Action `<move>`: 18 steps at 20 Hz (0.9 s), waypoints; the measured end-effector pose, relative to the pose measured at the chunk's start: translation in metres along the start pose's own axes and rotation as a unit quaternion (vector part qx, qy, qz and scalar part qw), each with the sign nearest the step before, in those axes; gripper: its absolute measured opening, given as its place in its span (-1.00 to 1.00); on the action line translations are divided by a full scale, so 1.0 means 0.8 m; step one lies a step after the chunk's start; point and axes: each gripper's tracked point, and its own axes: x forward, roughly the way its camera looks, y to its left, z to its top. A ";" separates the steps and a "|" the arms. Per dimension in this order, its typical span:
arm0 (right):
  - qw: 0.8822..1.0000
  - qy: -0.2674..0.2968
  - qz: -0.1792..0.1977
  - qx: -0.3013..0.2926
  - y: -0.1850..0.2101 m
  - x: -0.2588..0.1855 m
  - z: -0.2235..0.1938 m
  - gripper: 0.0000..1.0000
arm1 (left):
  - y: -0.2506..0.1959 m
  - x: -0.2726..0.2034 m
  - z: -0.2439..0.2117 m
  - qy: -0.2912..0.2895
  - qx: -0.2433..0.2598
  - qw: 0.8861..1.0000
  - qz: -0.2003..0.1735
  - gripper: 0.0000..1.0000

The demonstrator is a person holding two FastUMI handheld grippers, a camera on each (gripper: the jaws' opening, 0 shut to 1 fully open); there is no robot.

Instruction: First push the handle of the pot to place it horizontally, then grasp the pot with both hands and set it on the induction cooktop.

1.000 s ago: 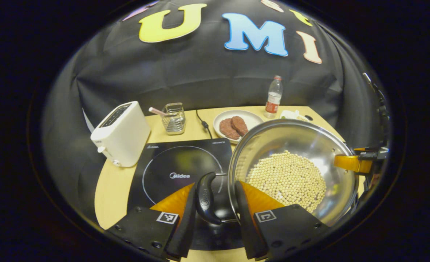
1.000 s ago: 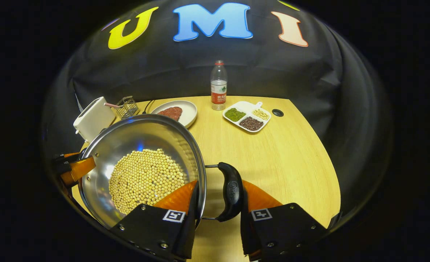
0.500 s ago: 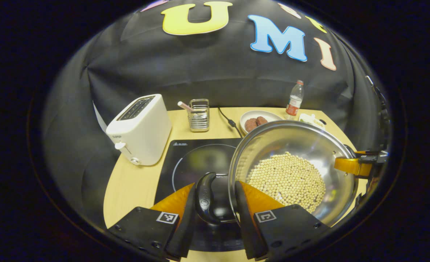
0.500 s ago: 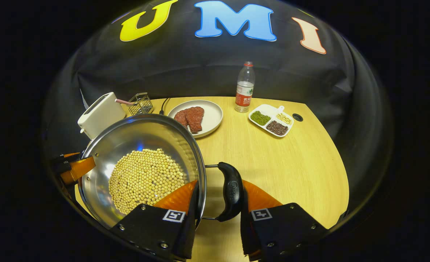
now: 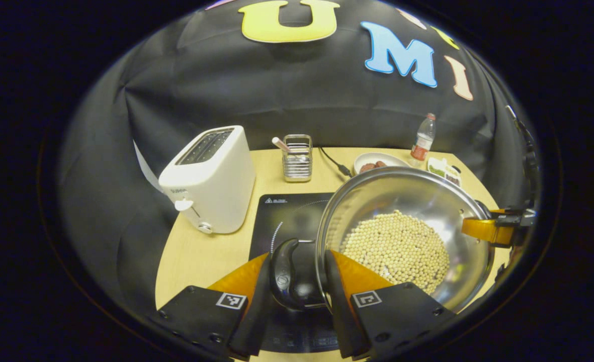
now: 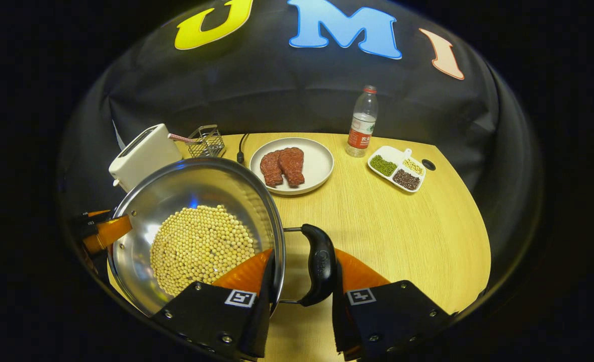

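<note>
Left gripper view: the left gripper point(image 5: 297, 274) is clamped on one pot handle point(image 5: 282, 274), with the pot point(image 5: 402, 236) of beans above the cooktop point(image 5: 289, 216).

Right gripper view: the right gripper point(image 6: 303, 271) pinches the other handle point(image 6: 319, 264). Uneven lowering could tilt the pot and spill beans.

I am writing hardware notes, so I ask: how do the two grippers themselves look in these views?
The left gripper and the right gripper look alike. Each has two black, angular carriers fixed with small screws. Every carrier bears a square black-and-white coded marker. The fingers are wedge-shaped and narrow toward their tips.
</note>
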 end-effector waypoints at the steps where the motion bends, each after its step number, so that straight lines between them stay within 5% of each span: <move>1: 1.000 0.001 0.000 0.001 0.006 0.004 0.002 0.02 | 0.007 0.005 0.001 0.001 -0.001 1.000 0.000 0.18; 18: 1.000 0.002 -0.002 0.019 0.077 0.043 0.017 0.02 | 0.083 0.054 0.007 -0.007 -0.007 1.000 0.005 0.24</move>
